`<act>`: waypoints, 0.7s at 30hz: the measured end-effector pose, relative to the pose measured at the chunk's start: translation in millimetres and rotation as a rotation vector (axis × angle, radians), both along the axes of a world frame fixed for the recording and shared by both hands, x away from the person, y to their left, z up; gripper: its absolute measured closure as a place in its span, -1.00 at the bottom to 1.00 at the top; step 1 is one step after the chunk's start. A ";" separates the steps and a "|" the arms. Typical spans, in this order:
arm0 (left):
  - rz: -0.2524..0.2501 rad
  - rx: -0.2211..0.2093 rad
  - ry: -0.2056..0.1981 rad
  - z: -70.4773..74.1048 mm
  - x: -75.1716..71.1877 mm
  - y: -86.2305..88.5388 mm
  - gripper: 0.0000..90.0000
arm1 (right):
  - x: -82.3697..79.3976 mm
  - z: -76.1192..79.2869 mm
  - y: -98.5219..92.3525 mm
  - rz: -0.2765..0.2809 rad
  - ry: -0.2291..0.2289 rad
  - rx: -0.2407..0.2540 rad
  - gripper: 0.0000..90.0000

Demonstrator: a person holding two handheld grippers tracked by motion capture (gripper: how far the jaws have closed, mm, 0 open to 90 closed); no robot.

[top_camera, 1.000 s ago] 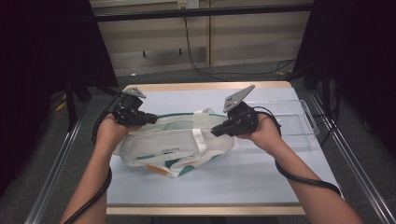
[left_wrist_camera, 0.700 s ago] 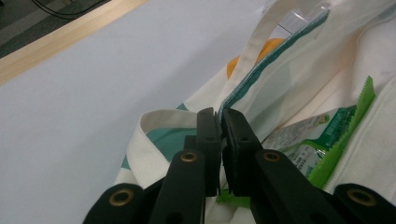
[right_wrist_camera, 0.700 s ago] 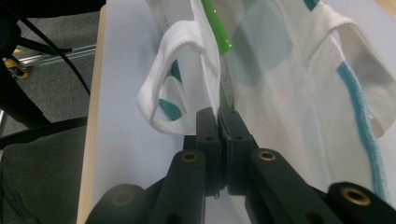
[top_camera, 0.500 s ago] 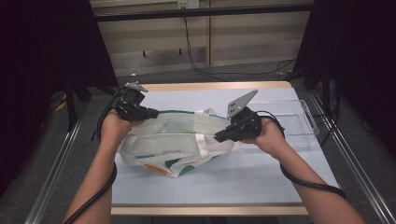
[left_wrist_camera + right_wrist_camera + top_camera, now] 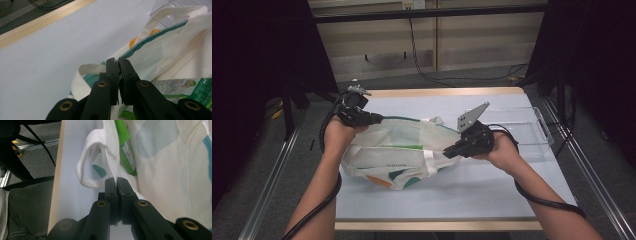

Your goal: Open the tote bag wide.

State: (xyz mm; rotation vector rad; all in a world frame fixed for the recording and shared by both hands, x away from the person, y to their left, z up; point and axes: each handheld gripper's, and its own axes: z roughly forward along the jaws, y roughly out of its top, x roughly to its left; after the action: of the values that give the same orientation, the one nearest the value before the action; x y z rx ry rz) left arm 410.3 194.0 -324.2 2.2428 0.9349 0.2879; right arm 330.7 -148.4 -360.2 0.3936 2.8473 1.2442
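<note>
Canvas tote bag lies near the middle of the pale blue tabletop, and we see its long axis run across the table from left to right, with the green-trimmed mouth facing the far edge. We see the left gripper at the bag's far left corner, its fingers pressed together on the rim cloth where the green trim begins. We see the right gripper at the bag's right end, its fingers likewise clamped on a thin fold of the white rim.

Between the two grips the mouth is stretched taut. In the left gripper view a green snack packet with small print lies inside the bag; we cannot read the print. A short dark word sits on the bag's side in the high view, too small for us to read.

A white handle loop hangs off the bag near the wooden edge of the tabletop. A clear plastic tray sits just behind the right hand. We see open room on the near strip of tabletop, and on the far strip behind the bag.
</note>
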 end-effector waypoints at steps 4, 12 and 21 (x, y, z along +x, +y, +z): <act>0.018 -0.017 -0.007 -2.7 0.0 0.1 0.94 | -1.7 -1.1 0.1 0.000 -0.001 0.000 0.94; 0.025 -0.012 -0.014 -5.2 0.5 0.5 0.94 | -4.5 -5.7 1.2 0.006 0.007 -0.001 0.94; 0.027 0.001 -0.022 -6.3 2.7 -1.1 0.94 | -7.8 -10.1 1.3 0.012 0.009 -0.013 0.94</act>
State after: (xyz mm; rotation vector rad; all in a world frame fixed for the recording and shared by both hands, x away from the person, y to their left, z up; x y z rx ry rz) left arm 413.0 192.9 -330.6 2.2249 0.9538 0.3239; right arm 322.9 -147.1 -370.3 0.3829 2.8682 1.2290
